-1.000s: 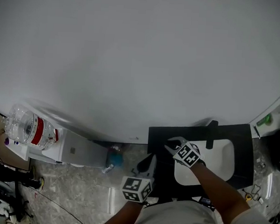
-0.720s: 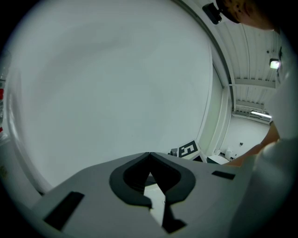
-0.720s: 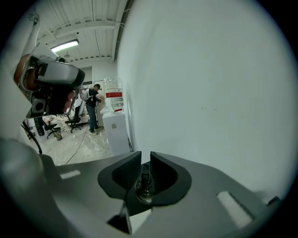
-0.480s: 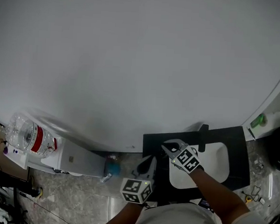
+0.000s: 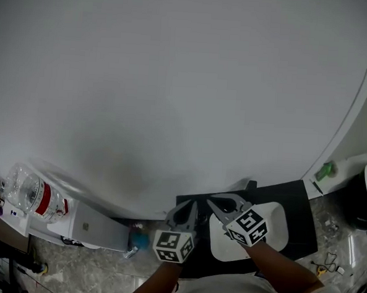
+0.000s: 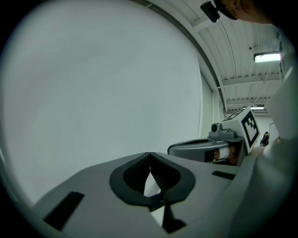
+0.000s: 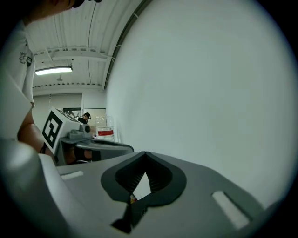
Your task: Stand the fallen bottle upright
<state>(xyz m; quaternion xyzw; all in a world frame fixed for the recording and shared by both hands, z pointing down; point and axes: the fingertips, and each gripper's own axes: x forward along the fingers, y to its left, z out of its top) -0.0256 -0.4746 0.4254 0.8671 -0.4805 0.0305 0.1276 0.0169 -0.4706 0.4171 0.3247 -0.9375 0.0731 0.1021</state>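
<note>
The left gripper point(image 5: 188, 206) and the right gripper point(image 5: 213, 204) are held up before the white wall point(image 5: 175, 80). The left's jaws are pressed together on nothing, and the right's have just been closing and now meet, empty. No view shows the fallen bottle, so I cannot tell where it is or how its long axis lies.

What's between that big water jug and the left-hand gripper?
In the head view: the pale cabinet under the water jug, then a small blue object on the floor, near the left gripper.
</note>
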